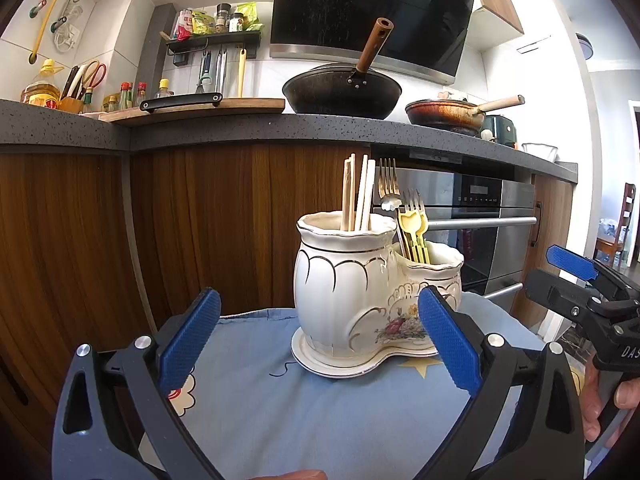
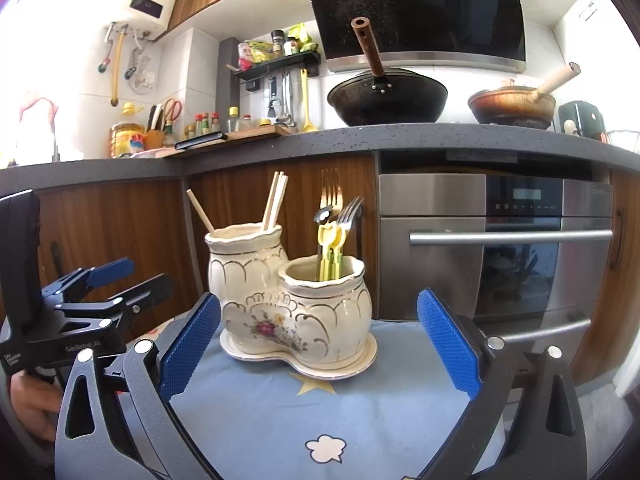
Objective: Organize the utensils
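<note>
A cream ceramic two-pot utensil holder [image 1: 344, 280] [image 2: 292, 296] with gold trim stands on a matching saucer on the blue cloth. Its taller pot holds wooden chopsticks [image 1: 358, 192] [image 2: 274, 200]. The lower pot holds metal forks [image 1: 389, 178] [image 2: 332, 192] and yellow-handled utensils [image 1: 414, 232] [image 2: 330, 248]. My left gripper [image 1: 320, 336] is open and empty, just short of the holder. My right gripper [image 2: 320, 344] is open and empty too, its fingers on either side of the holder's base. Each gripper shows at the edge of the other's view.
The blue cloth [image 1: 280, 400] [image 2: 360, 420] covers a small table in front of wooden cabinets and a steel oven [image 2: 500, 240]. A dark counter [image 1: 240, 128] above carries a black wok [image 1: 342, 96], a second pan [image 1: 448, 114], a cutting board and bottles.
</note>
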Demonstrator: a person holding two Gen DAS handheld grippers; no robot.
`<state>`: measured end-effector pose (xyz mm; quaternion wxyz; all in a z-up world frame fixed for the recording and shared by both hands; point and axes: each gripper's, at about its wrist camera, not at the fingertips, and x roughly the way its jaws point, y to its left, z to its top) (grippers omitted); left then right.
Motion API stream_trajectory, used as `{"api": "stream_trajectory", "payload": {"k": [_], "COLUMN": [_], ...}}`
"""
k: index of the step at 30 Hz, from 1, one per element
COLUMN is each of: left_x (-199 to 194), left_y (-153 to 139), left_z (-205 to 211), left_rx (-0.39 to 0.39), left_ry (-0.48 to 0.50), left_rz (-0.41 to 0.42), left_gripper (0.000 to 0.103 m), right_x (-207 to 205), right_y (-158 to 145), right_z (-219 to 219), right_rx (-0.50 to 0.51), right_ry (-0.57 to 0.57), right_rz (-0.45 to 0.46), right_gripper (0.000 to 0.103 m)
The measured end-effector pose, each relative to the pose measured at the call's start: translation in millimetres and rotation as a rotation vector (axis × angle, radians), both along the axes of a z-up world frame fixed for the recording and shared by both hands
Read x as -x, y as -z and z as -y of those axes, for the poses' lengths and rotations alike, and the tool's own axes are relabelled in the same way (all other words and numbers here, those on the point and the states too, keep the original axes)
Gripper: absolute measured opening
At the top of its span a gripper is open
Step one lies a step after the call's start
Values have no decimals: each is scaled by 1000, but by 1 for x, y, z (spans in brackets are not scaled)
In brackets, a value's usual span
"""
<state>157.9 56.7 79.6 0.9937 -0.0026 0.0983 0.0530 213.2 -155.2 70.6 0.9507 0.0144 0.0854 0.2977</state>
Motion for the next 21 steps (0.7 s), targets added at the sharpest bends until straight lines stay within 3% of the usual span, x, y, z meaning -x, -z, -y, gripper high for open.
{"api": "stream_trajectory", "payload": {"k": [21], "left_x": [-3], "left_y": [1], "left_z": [0], "left_rx": [1], "left_ry": [6], "left_rz": [-14], "left_gripper": [98], "right_x": [1], "right_y": [0], "right_z": [0], "right_rx": [0], "right_ry": [-1], "right_rz": [1], "right_gripper": [98]}}
